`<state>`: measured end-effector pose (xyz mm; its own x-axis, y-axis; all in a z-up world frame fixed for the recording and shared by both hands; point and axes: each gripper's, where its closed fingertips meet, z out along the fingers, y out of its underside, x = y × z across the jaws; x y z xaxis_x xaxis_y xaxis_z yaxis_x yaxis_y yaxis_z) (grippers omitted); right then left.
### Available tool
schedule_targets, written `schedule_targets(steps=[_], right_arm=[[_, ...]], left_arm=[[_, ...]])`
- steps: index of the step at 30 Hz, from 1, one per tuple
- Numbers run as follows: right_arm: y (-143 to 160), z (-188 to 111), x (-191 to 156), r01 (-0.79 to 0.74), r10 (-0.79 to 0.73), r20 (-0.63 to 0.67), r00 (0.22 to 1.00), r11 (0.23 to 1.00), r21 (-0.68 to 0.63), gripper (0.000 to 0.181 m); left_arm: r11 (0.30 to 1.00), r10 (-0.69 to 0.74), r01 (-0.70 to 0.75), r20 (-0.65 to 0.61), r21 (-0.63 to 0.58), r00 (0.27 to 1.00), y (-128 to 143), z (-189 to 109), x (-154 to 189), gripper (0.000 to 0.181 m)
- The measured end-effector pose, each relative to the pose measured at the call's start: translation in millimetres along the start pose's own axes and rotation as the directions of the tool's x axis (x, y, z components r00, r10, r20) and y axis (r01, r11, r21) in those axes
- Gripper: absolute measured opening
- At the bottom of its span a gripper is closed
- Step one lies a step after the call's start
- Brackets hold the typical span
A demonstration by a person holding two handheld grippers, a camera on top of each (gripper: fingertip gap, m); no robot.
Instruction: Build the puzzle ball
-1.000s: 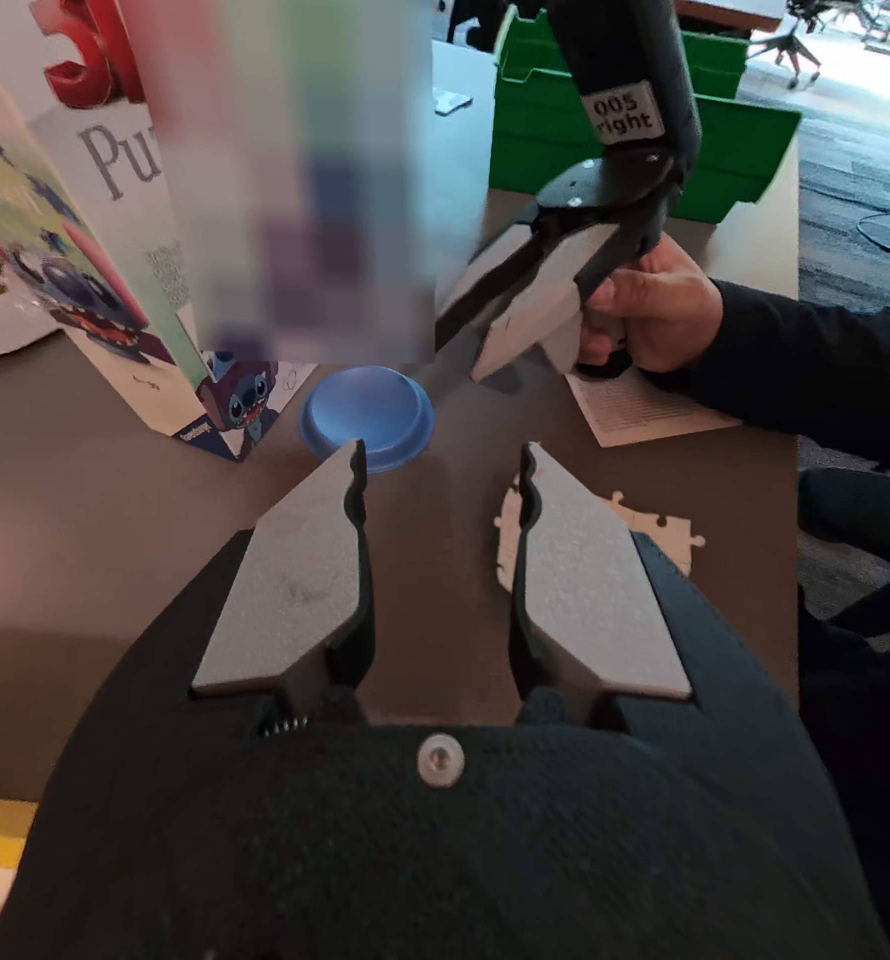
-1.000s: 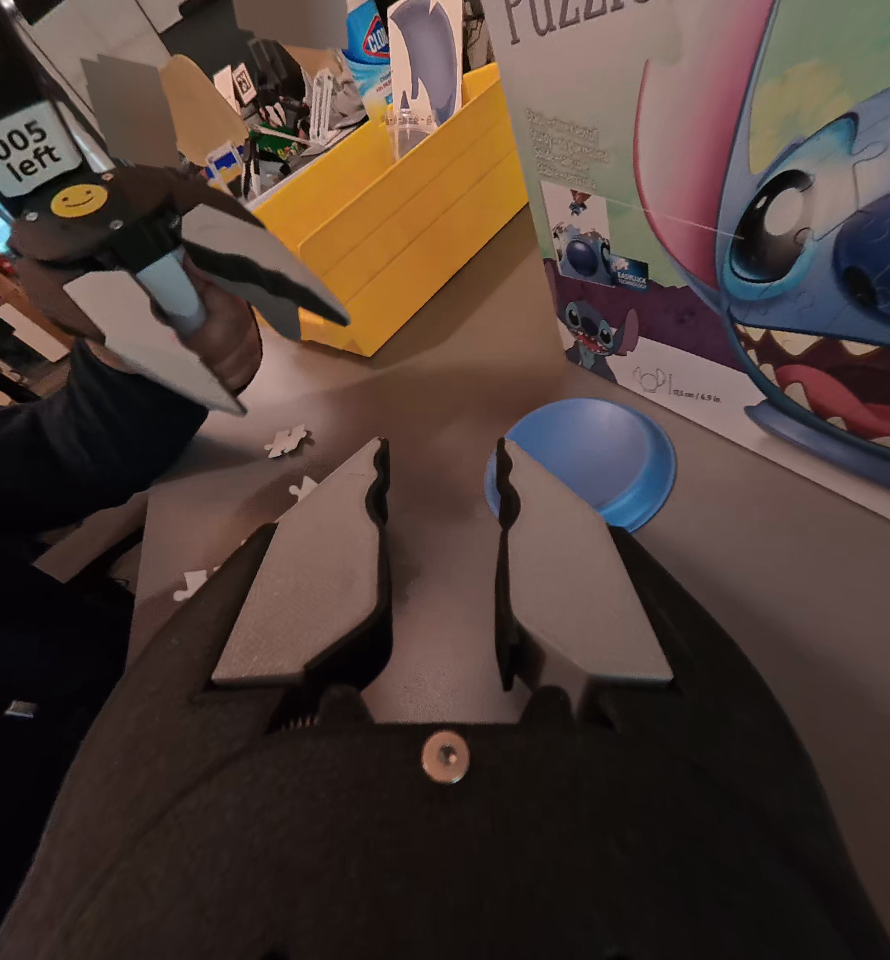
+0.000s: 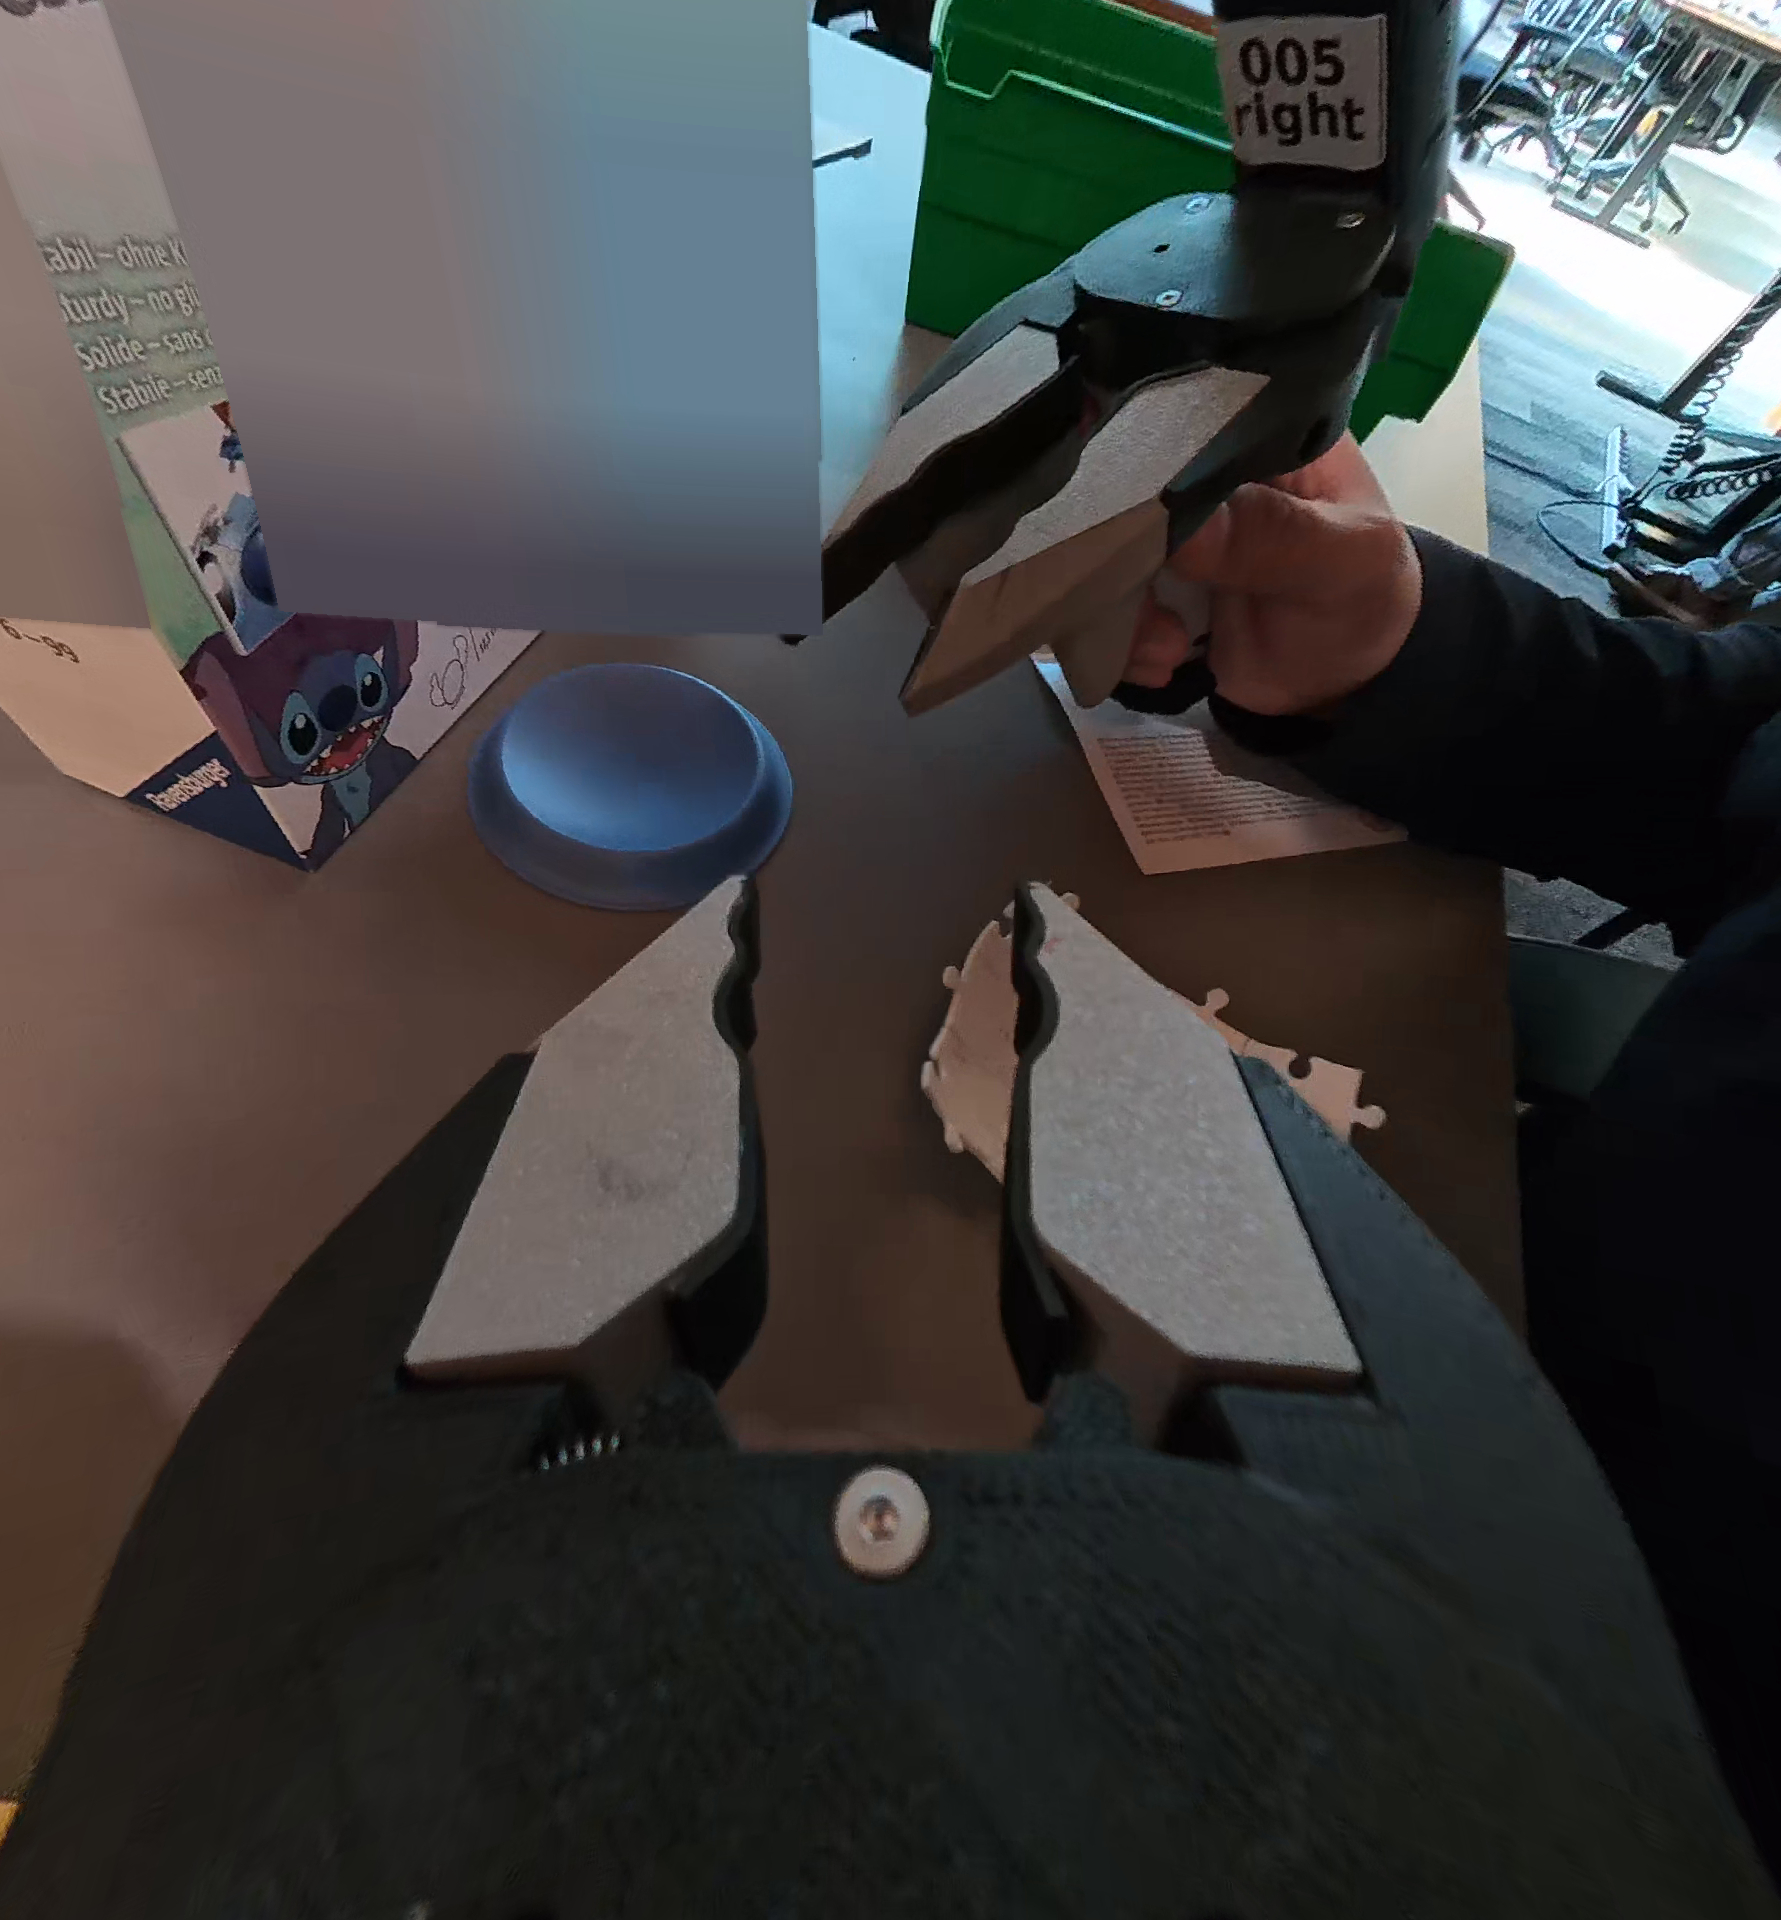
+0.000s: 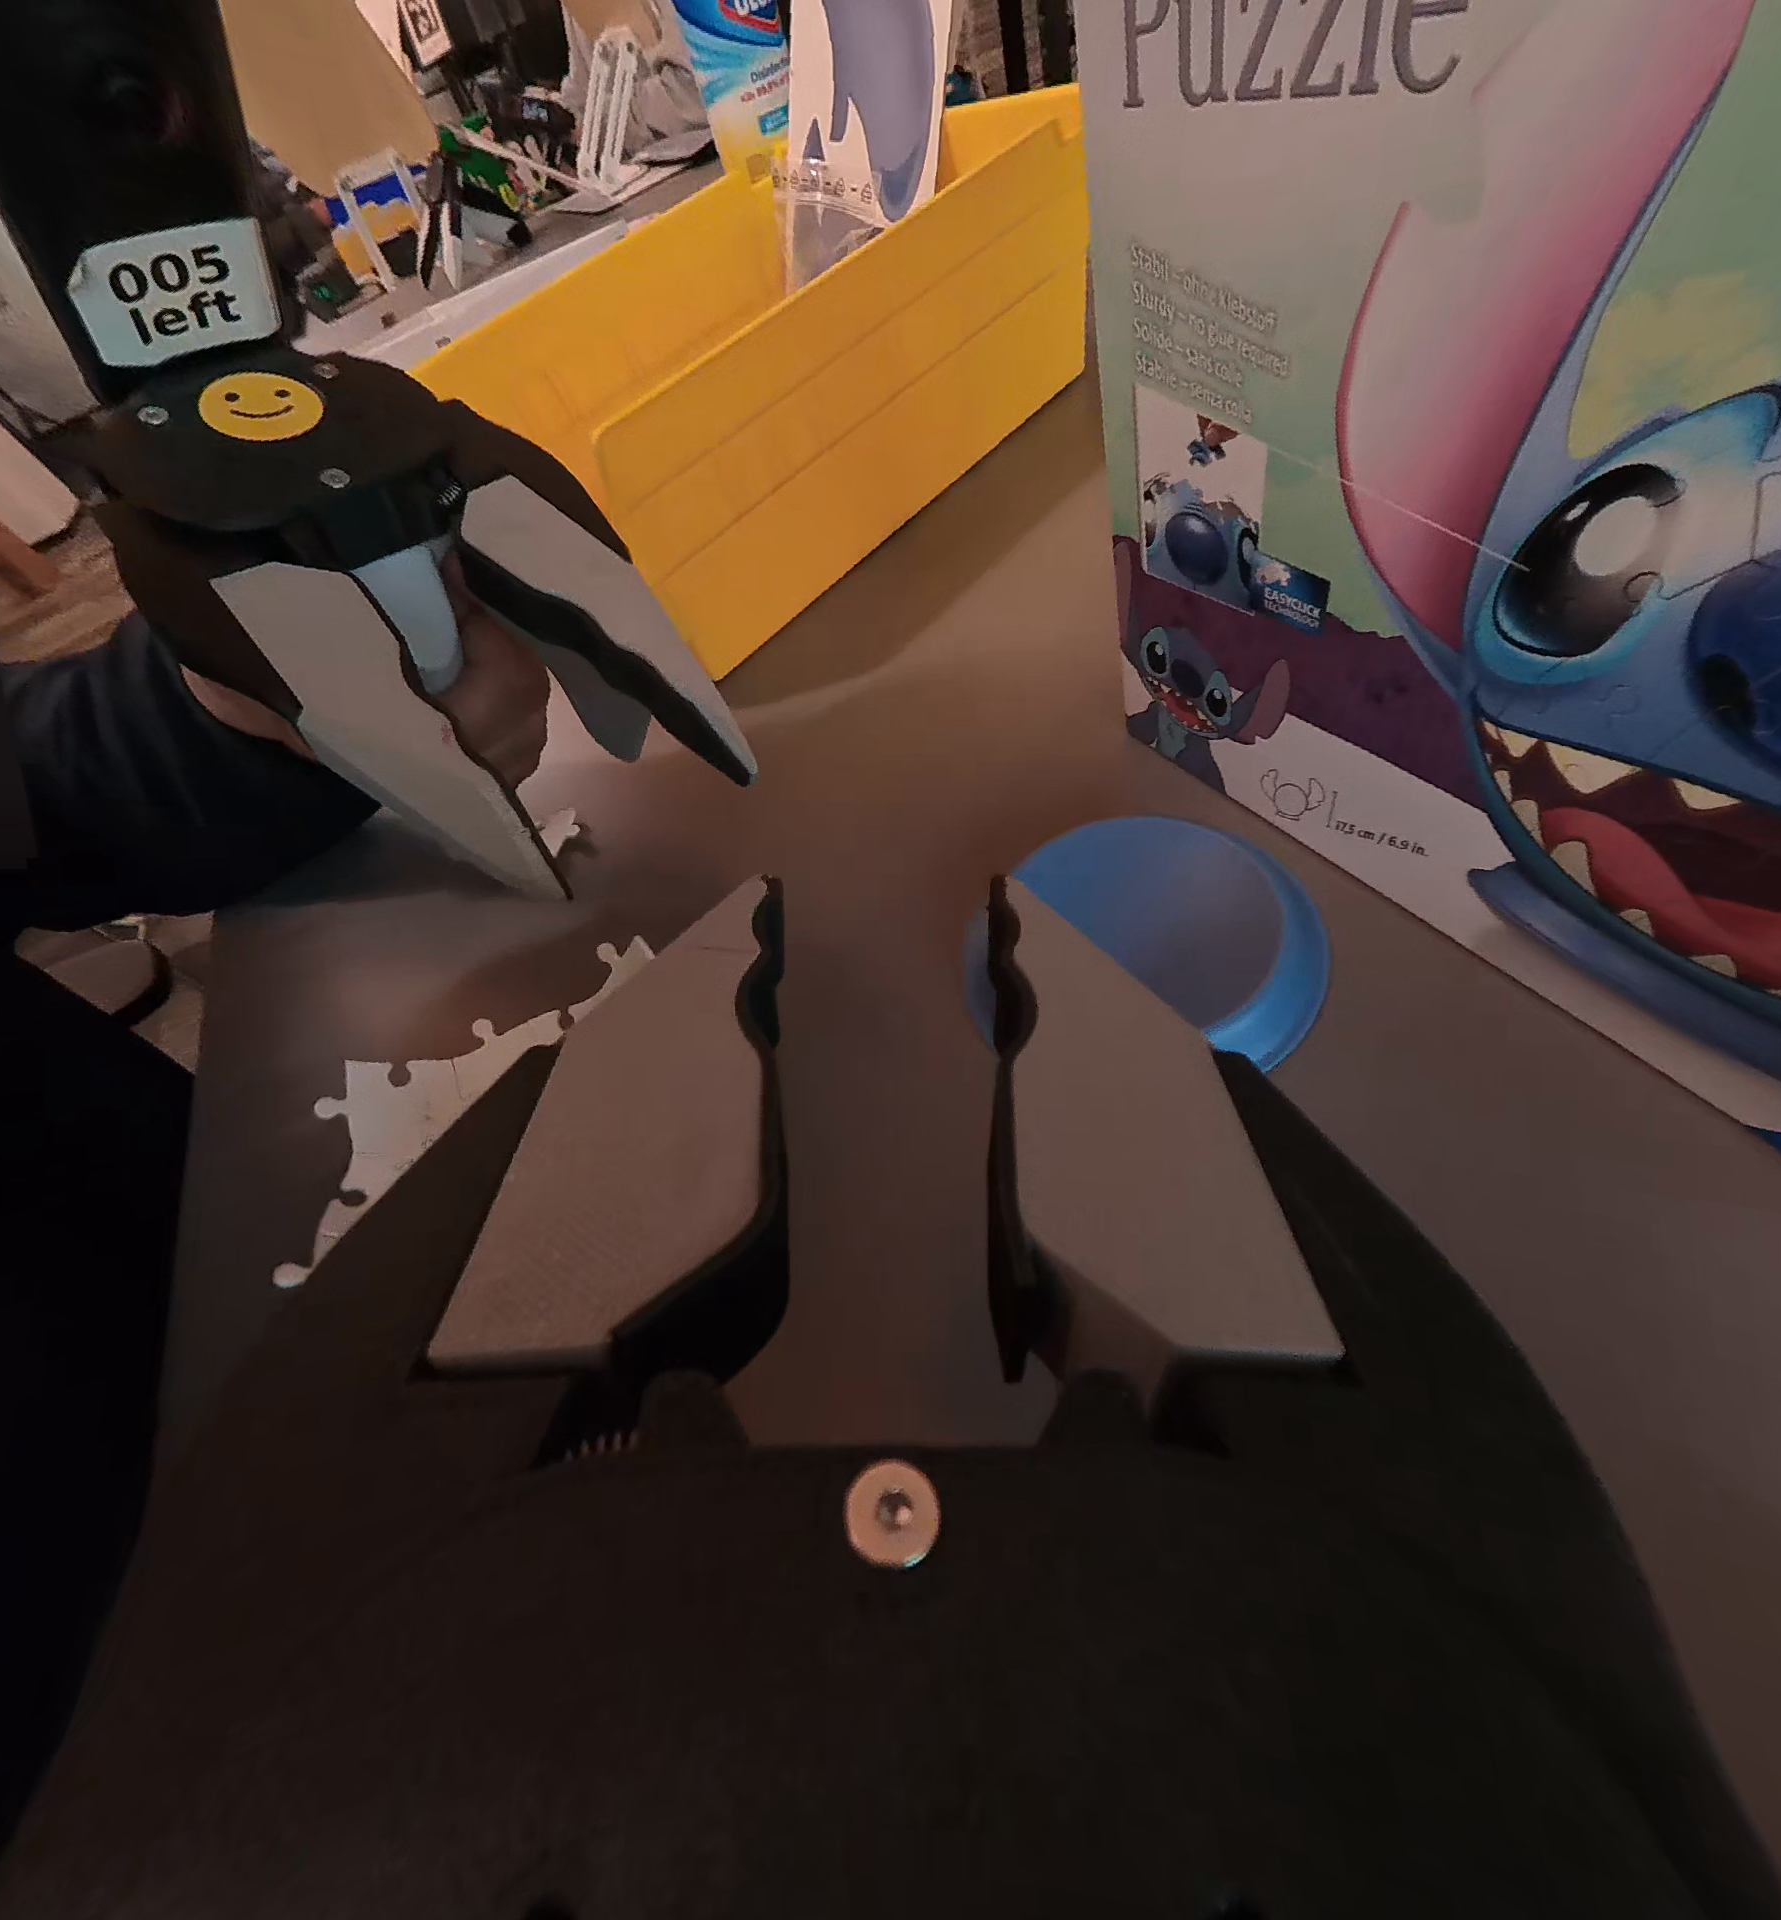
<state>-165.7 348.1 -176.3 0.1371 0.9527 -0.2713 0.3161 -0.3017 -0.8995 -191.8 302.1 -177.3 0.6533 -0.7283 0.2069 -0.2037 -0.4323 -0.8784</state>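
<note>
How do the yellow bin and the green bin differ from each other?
The yellow bin holds several things, among them a spray bottle, and it shows only in the right wrist view. What the green bin holds cannot be seen, and it shows only in the left wrist view, behind the right claw. Both are open-topped plastic bins standing on the table.

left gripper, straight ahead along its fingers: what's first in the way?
Probably bare table. The open left gripper points down between the blue stand and the white puzzle section, with neither between its fingers. Depth is unclear; the stand's rim is closest to that line.
</note>
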Motion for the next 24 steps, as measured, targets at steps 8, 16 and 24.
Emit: schedule_targets(steps=[8, 16, 24], right_arm=[[7.0, -0.6, 7.8, -0.023, 0.023, -0.007, 1.000, 1.000, -0.015, 0.036], [15.4, 8.2, 3.7, -0.077, 0.079, 0.046, 0.996, 0.996, -0.038, 0.035], [11.1, 5.8, 5.6, -0.027, 0.027, 0.007, 1.000, 0.999, -0.031, 0.033]], left_arm=[[0.999, 0.006, -0.007, -0.015, -0.035, 1.000, 7.5, 6.1, 6.2, 0.046], [0.999, -0.007, 0.006, -0.018, -0.045, 1.000, 9.0, 7.0, 7.0, 0.047], [0.997, -0.005, 0.003, -0.031, -0.078, 0.999, 15.0, 11.7, 11.9, 0.047]])
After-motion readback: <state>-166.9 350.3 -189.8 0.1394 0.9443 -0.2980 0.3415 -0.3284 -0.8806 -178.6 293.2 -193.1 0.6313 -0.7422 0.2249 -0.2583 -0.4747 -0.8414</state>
